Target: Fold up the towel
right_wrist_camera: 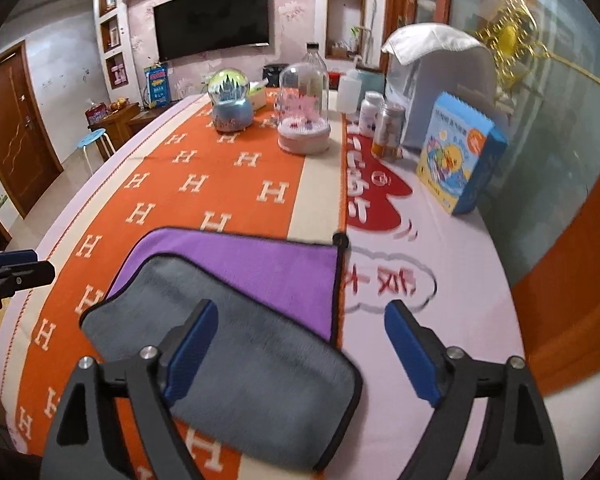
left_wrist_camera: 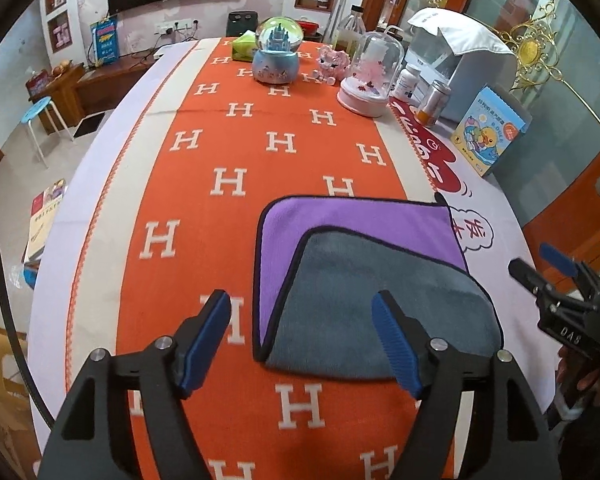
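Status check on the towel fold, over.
Left gripper open, right gripper open, both empty. Towel flat on table runner, grey flap over purple, misaligned. Nothing in the way.

White letters "H" repeat in rows across the orange runner (left_wrist_camera: 228, 148) ahead of the left tool. The right tool's (left_wrist_camera: 540, 268) black body reads "DAS". Chinese characters on the red and white cloth print (right_wrist_camera: 380, 188) stay unreadable.

pink wall w/ tv (right_wrist_camera: 212, 20), wood door (right_wrist_camera: 12, 128), blue stool (left_wrist_camera: 38, 110).
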`<state>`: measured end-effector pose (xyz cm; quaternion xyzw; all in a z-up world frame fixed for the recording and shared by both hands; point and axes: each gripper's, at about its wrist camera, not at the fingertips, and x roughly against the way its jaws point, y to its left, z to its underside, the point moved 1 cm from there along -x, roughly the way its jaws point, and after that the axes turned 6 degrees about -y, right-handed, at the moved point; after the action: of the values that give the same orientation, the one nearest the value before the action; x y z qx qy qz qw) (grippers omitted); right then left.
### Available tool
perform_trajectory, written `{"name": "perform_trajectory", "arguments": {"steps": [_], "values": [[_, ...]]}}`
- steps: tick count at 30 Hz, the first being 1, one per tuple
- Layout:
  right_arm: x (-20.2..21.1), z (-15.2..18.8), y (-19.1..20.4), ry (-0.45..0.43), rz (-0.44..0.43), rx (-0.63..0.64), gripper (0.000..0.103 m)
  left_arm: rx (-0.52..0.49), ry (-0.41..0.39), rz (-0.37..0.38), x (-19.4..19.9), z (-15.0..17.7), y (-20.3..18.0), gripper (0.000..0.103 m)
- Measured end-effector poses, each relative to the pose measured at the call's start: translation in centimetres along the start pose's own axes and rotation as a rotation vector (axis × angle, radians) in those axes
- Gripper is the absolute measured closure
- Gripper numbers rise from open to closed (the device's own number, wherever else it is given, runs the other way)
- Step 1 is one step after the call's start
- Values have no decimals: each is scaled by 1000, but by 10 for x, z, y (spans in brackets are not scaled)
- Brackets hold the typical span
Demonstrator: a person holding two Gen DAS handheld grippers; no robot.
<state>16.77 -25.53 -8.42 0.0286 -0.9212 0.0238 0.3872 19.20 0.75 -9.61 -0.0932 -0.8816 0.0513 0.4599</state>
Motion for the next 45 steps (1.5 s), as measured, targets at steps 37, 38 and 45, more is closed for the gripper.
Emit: {"name": "perform_trajectory", "arguments": {"steps": [37,38,45], "values": [[168,78,74,211,-115,-116,0,-33,-21,-111,154,111,-36,9],[170,79,74,214,-116,-130,0,-36,-22,-113,156,112,-37,9],[182,83,77,184,-73,-141,0,-47,-55,-132,168,115,-40,2]]}}
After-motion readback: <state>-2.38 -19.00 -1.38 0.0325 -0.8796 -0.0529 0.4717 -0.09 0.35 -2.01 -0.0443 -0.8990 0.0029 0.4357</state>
